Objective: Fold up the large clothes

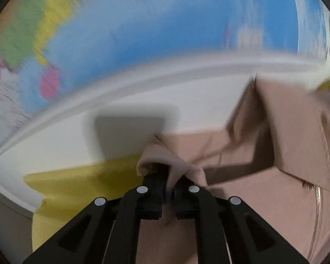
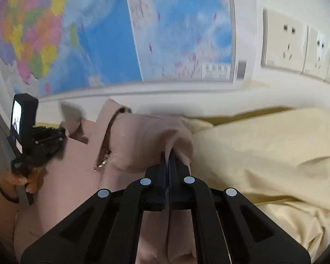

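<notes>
A large dusty-pink jacket (image 1: 264,176) with a metal zipper (image 1: 316,200) lies on a yellow sheet (image 1: 81,182). My left gripper (image 1: 168,176) is shut on a bunched fold of the pink fabric at the jacket's left edge. In the right wrist view the jacket (image 2: 125,136) spreads to the left, its zipper (image 2: 103,165) running down the middle. My right gripper (image 2: 168,156) is shut on a fold of the pink fabric at the jacket's right edge. The left gripper (image 2: 41,136), held by a hand, shows at the far left of that view.
A cream blanket (image 2: 264,149) lies to the right of the jacket. A white wall with a large coloured map (image 2: 121,33) stands right behind the bed. Wall sockets (image 2: 297,44) sit at the upper right.
</notes>
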The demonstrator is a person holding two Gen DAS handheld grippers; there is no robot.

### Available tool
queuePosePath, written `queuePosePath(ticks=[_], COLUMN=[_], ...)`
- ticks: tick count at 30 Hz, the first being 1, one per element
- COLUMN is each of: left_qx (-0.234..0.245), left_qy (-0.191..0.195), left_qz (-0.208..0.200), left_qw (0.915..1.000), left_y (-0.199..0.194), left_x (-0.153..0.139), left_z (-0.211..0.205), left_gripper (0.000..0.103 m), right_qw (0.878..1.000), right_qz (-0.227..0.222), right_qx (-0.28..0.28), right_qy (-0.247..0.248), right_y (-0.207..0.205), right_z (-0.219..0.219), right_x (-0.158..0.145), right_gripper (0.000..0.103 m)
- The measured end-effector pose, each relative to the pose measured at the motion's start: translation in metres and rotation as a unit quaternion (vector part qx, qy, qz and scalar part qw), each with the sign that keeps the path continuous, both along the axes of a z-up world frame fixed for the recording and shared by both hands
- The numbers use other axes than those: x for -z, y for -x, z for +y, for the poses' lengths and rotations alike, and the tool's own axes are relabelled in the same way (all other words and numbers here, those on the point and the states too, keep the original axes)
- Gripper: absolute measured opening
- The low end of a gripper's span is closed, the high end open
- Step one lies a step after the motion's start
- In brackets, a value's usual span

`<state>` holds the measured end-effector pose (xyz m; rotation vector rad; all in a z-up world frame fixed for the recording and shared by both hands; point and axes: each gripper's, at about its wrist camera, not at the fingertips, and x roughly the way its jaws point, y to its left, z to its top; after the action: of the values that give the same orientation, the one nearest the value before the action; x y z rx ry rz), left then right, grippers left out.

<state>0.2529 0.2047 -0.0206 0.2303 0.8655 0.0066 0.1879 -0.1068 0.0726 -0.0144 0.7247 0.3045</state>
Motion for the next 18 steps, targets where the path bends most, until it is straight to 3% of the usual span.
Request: queuePosePath(ticks=[1,2,3,4,5,6,8,11,15,18], left_qx=[0.003,0.001,-0.001,0.002,0.005,0.014,0.03,0.048,0.054,0.063], left_qy=[0.005,0.01,0.012,0.008,0.004,0.003,0.004,0.009,0.045,0.052], left_qz=[0.011,0.021,0.016,0.001,-0.014,-0.036,-0.044,-0.022,0.041,0.077], left_qw=[0.9999,0.9997,0.9998,1.0,0.9999,0.9992,0.9986,0.9986,0.9967,0.9937], left_y=[0.001,0.004,0.013,0.022,0.031,0.048,0.07,0.102,0.116,0.129], left_x=[0.006,0.009,0.006,0.001,-0.005,-0.015,-0.024,-0.027,-0.017,-0.004], left_z=[0.004,0.01,0.019,0.026,0.033,0.047,0.064,0.103,0.135,0.135], left_gripper=[0.012,0.027,0.034,0.05,0.069,0.074,0.081,0.086,0.088,0.092], right_qw=[1.0,0.999,0.999,0.999,0.999,0.999,0.998,0.998,0.997,0.995], right_qz=[-0.002,-0.008,-0.013,-0.015,-0.02,-0.03,-0.045,-0.054,-0.046,-0.031], right_qx=[-0.003,-0.004,-0.005,-0.009,-0.009,-0.005,-0.003,-0.019,-0.061,-0.089], right_qy=[0.017,0.035,0.037,0.036,0.036,0.038,0.036,0.027,0.023,0.029], right_y=[0.0,0.003,0.005,0.008,0.009,0.014,0.026,0.045,0.084,0.106], right_z=[0.005,0.009,0.01,0.01,0.009,0.007,0.001,-0.005,-0.006,0.0], right_x=[0.002,0.003,0.0,-0.002,-0.005,-0.008,-0.014,-0.018,-0.014,-0.003], right_gripper=[0.004,0.009,0.014,0.017,0.027,0.043,0.057,0.058,0.063,0.072])
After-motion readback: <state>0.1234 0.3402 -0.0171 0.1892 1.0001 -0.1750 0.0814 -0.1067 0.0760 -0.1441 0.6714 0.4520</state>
